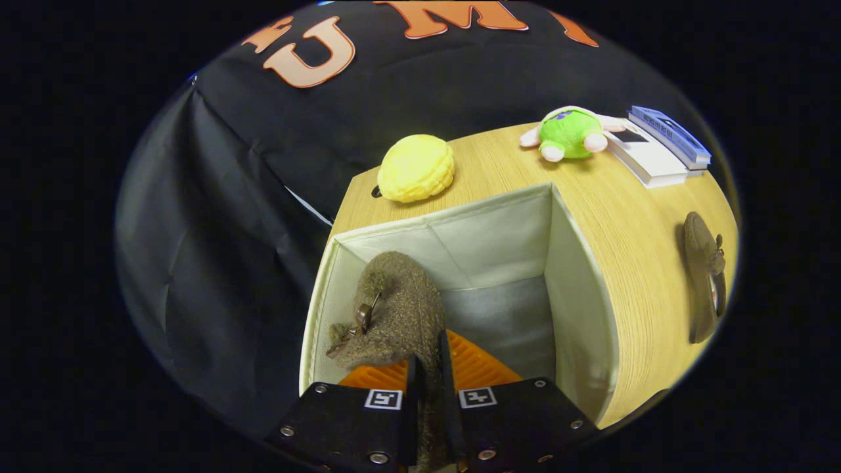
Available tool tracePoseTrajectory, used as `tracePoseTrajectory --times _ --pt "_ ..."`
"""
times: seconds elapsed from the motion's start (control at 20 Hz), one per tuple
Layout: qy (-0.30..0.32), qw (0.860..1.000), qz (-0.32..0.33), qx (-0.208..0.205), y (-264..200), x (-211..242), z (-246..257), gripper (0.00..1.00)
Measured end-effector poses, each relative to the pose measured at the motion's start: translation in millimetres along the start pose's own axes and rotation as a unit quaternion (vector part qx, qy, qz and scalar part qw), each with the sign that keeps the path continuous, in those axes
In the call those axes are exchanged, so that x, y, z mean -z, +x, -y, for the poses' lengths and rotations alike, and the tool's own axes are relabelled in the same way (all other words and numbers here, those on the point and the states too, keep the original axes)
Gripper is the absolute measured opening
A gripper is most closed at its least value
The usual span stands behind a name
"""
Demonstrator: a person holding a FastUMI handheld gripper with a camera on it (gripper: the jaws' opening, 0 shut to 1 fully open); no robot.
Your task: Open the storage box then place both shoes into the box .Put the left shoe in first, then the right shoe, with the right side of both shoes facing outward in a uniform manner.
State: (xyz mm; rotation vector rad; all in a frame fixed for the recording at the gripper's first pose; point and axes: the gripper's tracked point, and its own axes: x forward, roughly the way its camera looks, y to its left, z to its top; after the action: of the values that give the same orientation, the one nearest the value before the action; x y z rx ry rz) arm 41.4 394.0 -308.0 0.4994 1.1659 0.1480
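Shoe held inside the open box.
My fingers (427,368) clamp a brown shoe (394,315) within the storage box (578,289); the other shoe (703,276) lies on the desk (631,223), far right.

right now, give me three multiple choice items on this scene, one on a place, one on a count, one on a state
1. Where is the second shoe?
A. on the table, right of the storage box
B. inside the box
C. on the books

2. How many plush toys are beyond the box?
A. one
B. two
C. three

3. The fingers are:
A. wide open
B. shut on the held shoe
C. on a book

Answers: 1 A, it lies on bare wood. 2 B, a yellow plush and a green plush. 3 B, both press its fabric over the open box.
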Motion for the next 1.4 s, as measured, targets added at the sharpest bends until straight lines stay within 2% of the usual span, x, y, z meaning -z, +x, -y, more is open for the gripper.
tracePoseTrajectory --times 0.05,0.15,0.2,0.3,0.4,0.5,0.6,0.7,0.9,1.15,1.4 --pt "0.001 1.0 -0.011 -0.005 1 5 -1 0.21" --pt "-0.001 0.999 -0.032 -0.023 1 12 -2 0.37" --pt "-0.008 0.999 -0.036 -0.03 0 13 0 0.49" --pt "-0.024 0.998 -0.038 -0.045 -11 15 -3 0.62" --pt "-0.053 0.996 -0.032 -0.058 -24 16 -8 0.72" --pt "-0.071 0.992 -0.025 -0.104 -41 17 -23 0.75" --pt "-0.087 0.988 -0.005 -0.127 -65 6 -21 0.88" --pt "-0.113 0.985 0.035 -0.125 -89 -11 -6 0.93" --pt "-0.132 0.981 0.105 -0.102 -132 -39 43 0.96" --pt "-0.126 0.979 0.161 -0.027 -167 -69 151 0.98" --pt "-0.093 0.98 0.17 0.038 -180 -74 252 0.98"
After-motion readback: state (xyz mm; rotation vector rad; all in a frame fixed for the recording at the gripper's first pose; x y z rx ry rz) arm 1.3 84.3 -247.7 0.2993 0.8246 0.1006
